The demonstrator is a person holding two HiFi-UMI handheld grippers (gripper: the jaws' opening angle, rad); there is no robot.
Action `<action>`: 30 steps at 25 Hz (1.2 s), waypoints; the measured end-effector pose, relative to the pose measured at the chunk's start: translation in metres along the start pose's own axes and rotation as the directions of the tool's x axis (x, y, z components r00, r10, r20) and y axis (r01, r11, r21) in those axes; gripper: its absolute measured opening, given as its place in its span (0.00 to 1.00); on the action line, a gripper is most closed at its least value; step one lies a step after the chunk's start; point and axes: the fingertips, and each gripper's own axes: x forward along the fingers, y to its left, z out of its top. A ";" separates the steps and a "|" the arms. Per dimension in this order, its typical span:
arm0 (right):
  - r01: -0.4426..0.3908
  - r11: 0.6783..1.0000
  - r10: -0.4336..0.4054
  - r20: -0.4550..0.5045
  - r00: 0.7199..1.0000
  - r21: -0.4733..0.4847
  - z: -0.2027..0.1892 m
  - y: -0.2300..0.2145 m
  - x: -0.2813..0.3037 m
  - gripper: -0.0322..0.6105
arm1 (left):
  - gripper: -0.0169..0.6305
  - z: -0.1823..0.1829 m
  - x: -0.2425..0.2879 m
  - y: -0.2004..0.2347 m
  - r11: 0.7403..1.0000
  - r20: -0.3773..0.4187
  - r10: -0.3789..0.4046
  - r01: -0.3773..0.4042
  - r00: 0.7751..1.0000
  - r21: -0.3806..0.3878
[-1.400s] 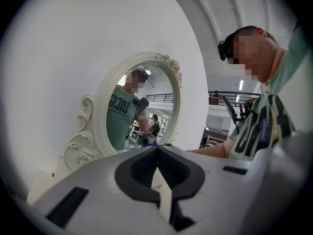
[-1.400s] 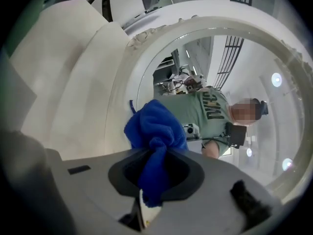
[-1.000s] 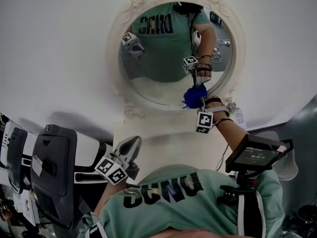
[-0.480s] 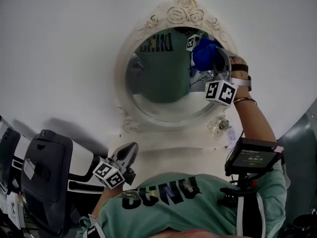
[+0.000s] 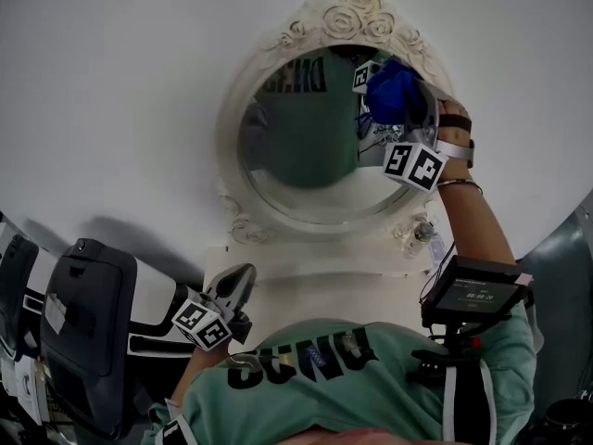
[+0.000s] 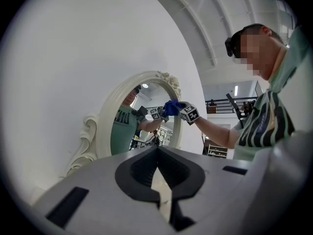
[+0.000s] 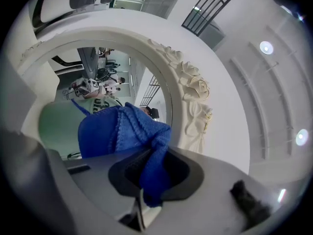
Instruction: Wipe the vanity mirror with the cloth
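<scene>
An oval vanity mirror (image 5: 306, 146) in an ornate cream frame (image 5: 357, 12) hangs on the white wall. My right gripper (image 5: 394, 100) is shut on a blue cloth (image 5: 393, 91) and presses it against the glass at the mirror's upper right. In the right gripper view the blue cloth (image 7: 124, 136) is bunched between the jaws, against the glass by the carved roses (image 7: 193, 84). My left gripper (image 5: 236, 290) hangs low at the left, below the mirror, its jaws shut with nothing between them. The left gripper view shows the mirror (image 6: 142, 126) and the cloth (image 6: 171, 107) from the side.
A cream shelf (image 5: 315, 267) runs under the mirror. A black and white device (image 5: 88, 313) stands at the lower left. A small screen (image 5: 473, 290) is mounted at my right chest. The person's reflection fills the glass.
My right gripper has carried the cloth from the mirror's lower right edge up to its upper right. The left gripper has barely moved.
</scene>
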 end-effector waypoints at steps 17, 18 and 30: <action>-0.344 0.939 0.340 -0.099 0.935 -0.023 -0.081 0.227 -0.107 0.13 | 0.04 -0.029 0.023 -0.013 0.999 -0.104 -0.039 0.036 0.994 -0.031; -0.378 0.925 0.373 -0.105 0.922 -0.033 -0.083 0.245 -0.116 0.13 | 0.04 -0.029 0.021 -0.014 0.999 -0.105 -0.035 0.032 0.994 -0.031; -0.601 0.797 0.583 -0.179 0.793 -0.067 -0.097 0.329 -0.157 0.13 | 0.04 -0.029 0.031 -0.021 0.998 -0.151 -0.064 0.062 0.986 -0.024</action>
